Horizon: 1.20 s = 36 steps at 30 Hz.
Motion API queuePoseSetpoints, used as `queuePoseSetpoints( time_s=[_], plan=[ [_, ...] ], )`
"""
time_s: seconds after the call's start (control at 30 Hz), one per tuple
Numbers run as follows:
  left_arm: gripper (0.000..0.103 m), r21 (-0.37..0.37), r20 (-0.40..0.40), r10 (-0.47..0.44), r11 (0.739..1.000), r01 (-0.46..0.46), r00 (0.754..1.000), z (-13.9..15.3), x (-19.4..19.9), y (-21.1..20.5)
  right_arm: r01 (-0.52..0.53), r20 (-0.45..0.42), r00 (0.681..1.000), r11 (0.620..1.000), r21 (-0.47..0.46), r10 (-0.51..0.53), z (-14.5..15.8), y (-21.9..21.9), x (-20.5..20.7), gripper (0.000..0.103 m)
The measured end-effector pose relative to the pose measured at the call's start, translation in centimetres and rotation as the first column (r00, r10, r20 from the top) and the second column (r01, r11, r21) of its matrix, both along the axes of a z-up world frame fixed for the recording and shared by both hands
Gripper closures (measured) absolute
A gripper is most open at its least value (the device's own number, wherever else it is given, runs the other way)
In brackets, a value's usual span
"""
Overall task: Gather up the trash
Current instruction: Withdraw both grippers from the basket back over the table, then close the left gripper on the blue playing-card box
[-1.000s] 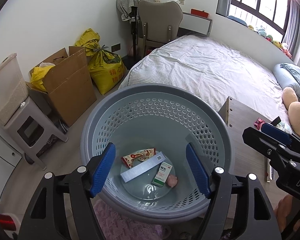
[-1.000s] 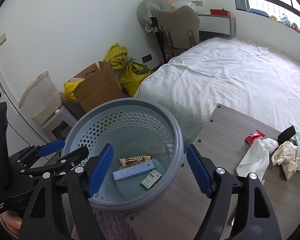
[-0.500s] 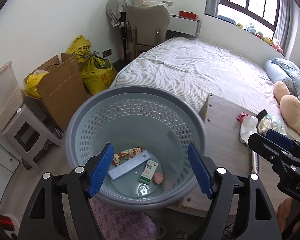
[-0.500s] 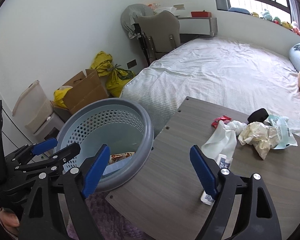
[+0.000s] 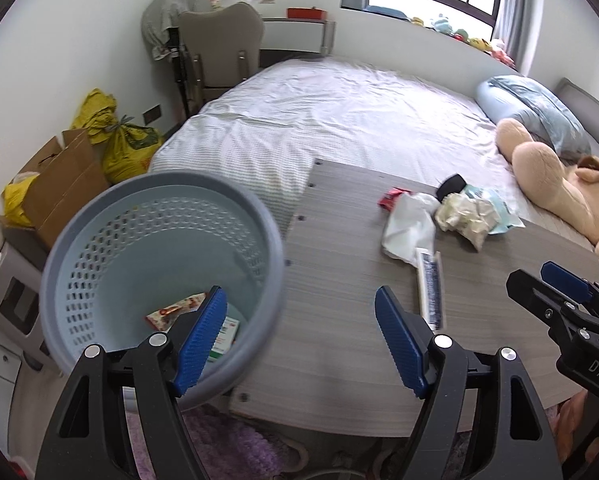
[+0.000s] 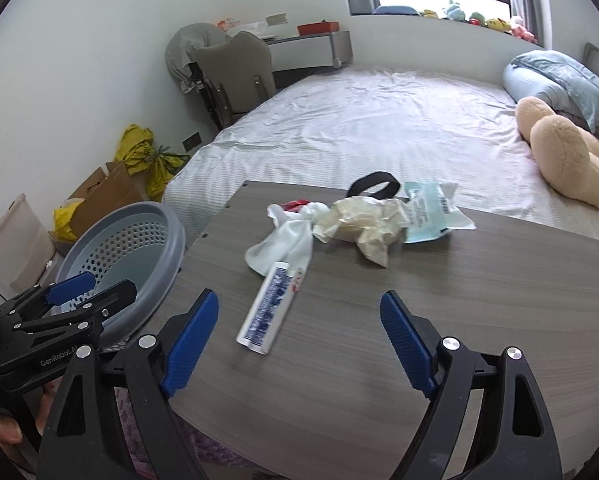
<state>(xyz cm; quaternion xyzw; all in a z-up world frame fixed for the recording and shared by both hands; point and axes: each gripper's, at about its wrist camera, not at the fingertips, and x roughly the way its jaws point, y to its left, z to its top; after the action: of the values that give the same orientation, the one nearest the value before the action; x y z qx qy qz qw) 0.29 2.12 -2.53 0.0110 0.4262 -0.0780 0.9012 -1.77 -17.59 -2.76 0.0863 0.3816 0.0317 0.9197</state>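
Note:
A grey perforated basket (image 5: 163,184) stands on the floor at the left edge of the wooden table (image 6: 419,320). Inside it lie a snack wrapper (image 5: 171,314) and a small box (image 5: 225,334). On the table are a white tube (image 6: 269,308), a white tissue (image 6: 287,240), crumpled beige paper (image 6: 363,224), a light blue packet (image 6: 431,208), a red wrapper (image 6: 295,203) and a black item (image 6: 373,182). My left gripper (image 5: 299,300) is open over the basket's right rim and the table edge. My right gripper (image 6: 299,300) is open above the table, with the tube just ahead and nothing between its fingers.
A bed (image 5: 339,120) lies behind the table, with a plush toy (image 5: 547,176) and pillow on its right. A cardboard box (image 5: 63,176), yellow bags (image 5: 127,148), a chair (image 5: 219,52) and a stool line the left wall. A purple rug (image 5: 227,444) lies under the table's near edge.
Both grippers have swung right, from above the basket to the table. The basket has slid to the left of both views and the trash on the table has come closer.

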Motion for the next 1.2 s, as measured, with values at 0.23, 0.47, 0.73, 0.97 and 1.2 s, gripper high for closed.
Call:
queuePoseSetpoints(
  time_s=[0.23,0.47,0.73,0.97,1.2],
  plan=[
    [0.03,0.002,-0.027,-0.06,0.998,0.06,0.998,-1.1,0.7,-4.3,0.088,-0.009,0.996,0.996,0.01,-0.088,-0.9,-4.8,-1.2,0.022],
    [0.03,0.012,-0.069,-0.081,0.997,0.083,0.994,-2.8,2.1,-7.7,0.125,-0.007,0.992,0.992,0.023,-0.125,-1.7,-7.3,-1.6,0.022],
    [0.03,0.013,-0.118,-0.072,0.997,0.074,0.99,-4.9,3.7,-10.0,0.145,-0.018,0.989,0.988,0.046,-0.144,-2.8,-9.5,-2.0,0.022],
    [0.03,0.039,-0.135,-0.064,0.997,0.069,0.989,-6.3,4.7,-11.2,0.164,-0.027,0.986,0.983,0.083,-0.162,-3.4,-10.8,-2.1,0.022],
    [0.034,0.06,-0.14,-0.07,0.995,0.079,0.988,-7.0,5.1,-12.0,0.176,-0.037,0.984,0.979,0.104,-0.173,-3.9,-11.5,-2.1,0.022]
  ],
)
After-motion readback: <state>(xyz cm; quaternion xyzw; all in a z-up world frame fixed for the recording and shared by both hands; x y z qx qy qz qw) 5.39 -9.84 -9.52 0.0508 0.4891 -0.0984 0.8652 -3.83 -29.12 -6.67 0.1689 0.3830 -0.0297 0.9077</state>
